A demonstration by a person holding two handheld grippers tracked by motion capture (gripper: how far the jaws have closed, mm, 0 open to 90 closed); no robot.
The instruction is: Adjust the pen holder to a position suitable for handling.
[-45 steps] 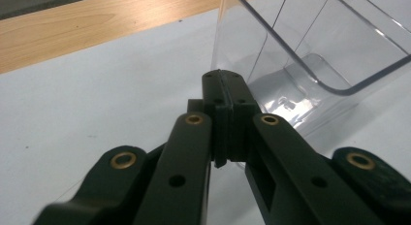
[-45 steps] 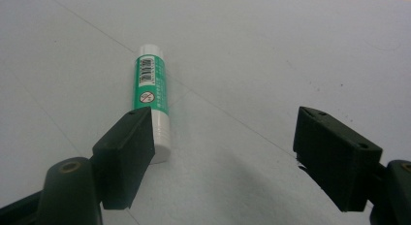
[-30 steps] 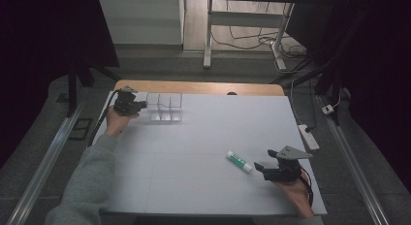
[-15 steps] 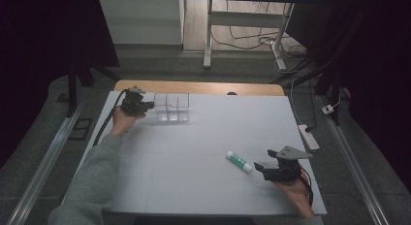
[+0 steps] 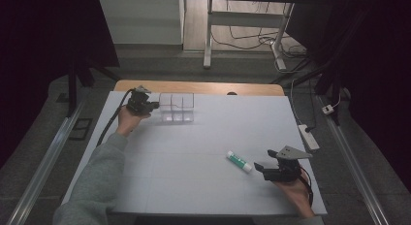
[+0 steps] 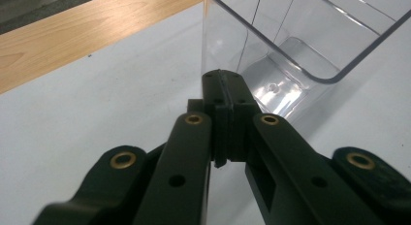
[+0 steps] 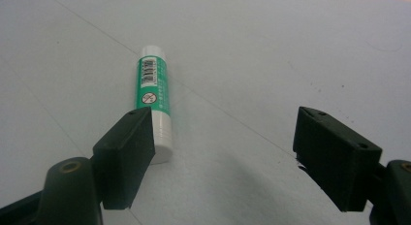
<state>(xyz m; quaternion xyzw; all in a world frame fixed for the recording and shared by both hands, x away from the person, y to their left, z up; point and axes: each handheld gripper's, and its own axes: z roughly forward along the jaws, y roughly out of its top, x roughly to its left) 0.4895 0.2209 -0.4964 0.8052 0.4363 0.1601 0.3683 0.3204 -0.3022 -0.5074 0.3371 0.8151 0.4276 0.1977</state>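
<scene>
Little is done so far. The glue stick (image 5: 239, 162) lies loose near the bench's (image 5: 203, 186) right front corner, the right hand-held gripper (image 5: 264, 169) just beside it, jaws apart. The left hand-held gripper (image 6: 225, 89), jaws together and holding nothing, touches the clear box (image 5: 176, 107) by the back edge. Picking up and boxing the stick remain.

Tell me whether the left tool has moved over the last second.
Yes. In the high view the left tool has travelled rightward along the table's far edge, and now sits against the clear plastic organizer, jaws shut.
</scene>
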